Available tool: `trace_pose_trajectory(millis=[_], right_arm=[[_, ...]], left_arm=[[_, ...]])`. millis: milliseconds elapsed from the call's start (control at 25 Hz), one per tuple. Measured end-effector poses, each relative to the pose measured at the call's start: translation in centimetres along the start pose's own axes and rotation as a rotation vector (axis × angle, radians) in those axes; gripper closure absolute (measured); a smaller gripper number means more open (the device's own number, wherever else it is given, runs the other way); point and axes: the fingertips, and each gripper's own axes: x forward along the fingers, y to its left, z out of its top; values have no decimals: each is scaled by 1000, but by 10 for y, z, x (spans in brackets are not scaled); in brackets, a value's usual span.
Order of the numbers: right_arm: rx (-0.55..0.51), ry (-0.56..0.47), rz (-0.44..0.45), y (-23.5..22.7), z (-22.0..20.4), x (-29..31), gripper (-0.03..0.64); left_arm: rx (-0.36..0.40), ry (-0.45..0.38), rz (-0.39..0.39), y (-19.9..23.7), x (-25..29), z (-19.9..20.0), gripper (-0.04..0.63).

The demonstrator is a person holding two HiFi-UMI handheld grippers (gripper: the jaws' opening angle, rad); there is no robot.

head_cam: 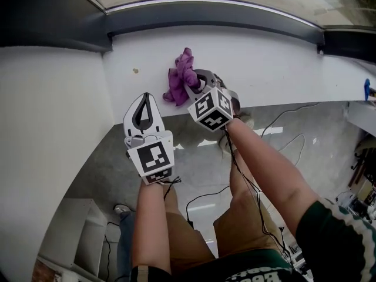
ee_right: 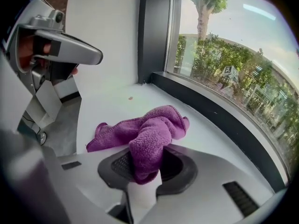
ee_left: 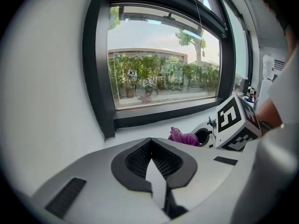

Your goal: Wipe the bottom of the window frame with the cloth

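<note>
Lower centre of the head view: two forearms (head_cam: 258, 157), one gripper each, with grey floor (head_cam: 294, 122) and loose cables below them.

Left gripper (head_cam: 145, 100), centre-left: jaws pressed together at the tips with nothing between them. It sits at the near edge of the white sill (head_cam: 276, 63), just left of the cloth and not touching it.

Right gripper (head_cam: 197, 87), centre: jaws pinched on a fold of the purple cloth (head_cam: 181, 75). The right gripper view shows the fold wedged between the pads. The rest of the cloth is bunched on the sill ahead of the jaws, trailing toward the left of that view.

Small speck (head_cam: 136, 70) on the sill, left of the cloth.

Beyond the cloth is bare white sill, then the dark bottom of the window frame (head_cam: 217, 17) across the upper part of the frame. Cloth and frame are apart.

Past the glass (ee_left: 159, 73): greenery and a low building.
</note>
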Motion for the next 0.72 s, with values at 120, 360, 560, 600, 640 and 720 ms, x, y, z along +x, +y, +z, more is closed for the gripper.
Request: trace_pose_trajectory(millis=[120,360,560,600,640,720], right_arm=[[-11,-9,15,9,12,7,514],[-48,-33,48,33,38,22,514],[-96,-53,102,63,65,37,514],[-106,-57,110,68,70,40,514],[-115,-61,116,73,75,43,514],[-130,-68,128,80,82,47,514]], left_arm=[[-9,4,13,12,-5,-2,588],[0,15,21,29,-14,-9,588],[-13,22,40,49,-21,-14,588],[-18,22,44,52,-22,-14,588],[-24,22,46,55,-23,-15,588],[-40,21,49,58,-24,-16,588]])
